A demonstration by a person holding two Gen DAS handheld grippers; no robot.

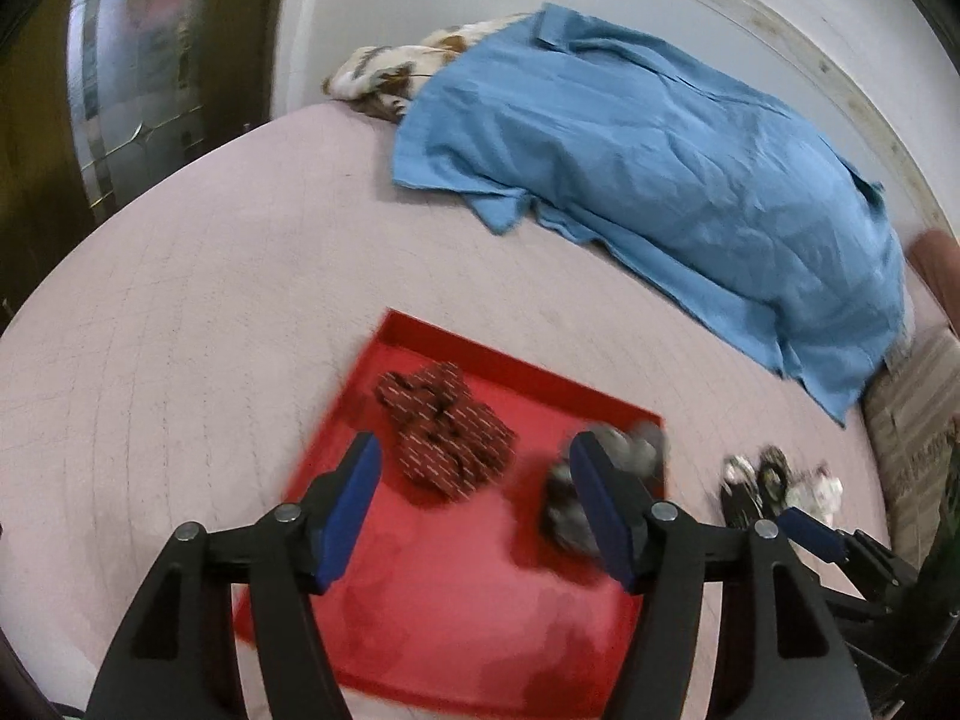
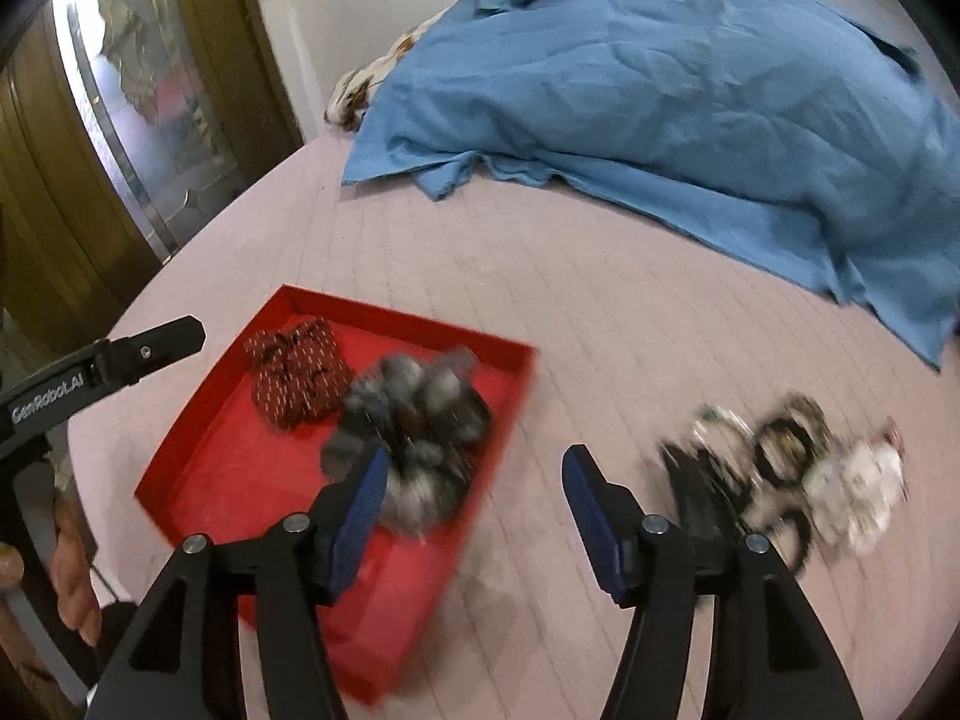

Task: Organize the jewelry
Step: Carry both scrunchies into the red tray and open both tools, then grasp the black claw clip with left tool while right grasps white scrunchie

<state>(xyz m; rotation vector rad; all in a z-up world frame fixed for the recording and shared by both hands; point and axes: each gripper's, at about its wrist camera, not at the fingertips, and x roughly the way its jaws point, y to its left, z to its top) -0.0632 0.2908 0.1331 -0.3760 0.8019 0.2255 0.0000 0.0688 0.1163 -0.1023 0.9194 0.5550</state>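
Now both tools wide apart, grasping nothing: left tool (image 1: 477,501) over red tray (image 1: 456,618); grey scrunchie (image 2: 414,438) beside right tool (image 2: 474,501) left finger.

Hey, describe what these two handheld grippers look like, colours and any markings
Both the left gripper and right gripper have matte black angular frames, silver pivot screws and blue ribbed pads on the fingers. White "GenRobot.AI" lettering runs along the left one's side.

Soft even daylight, heavy fisheye bending, dark vignetted corners, foreground motion blur
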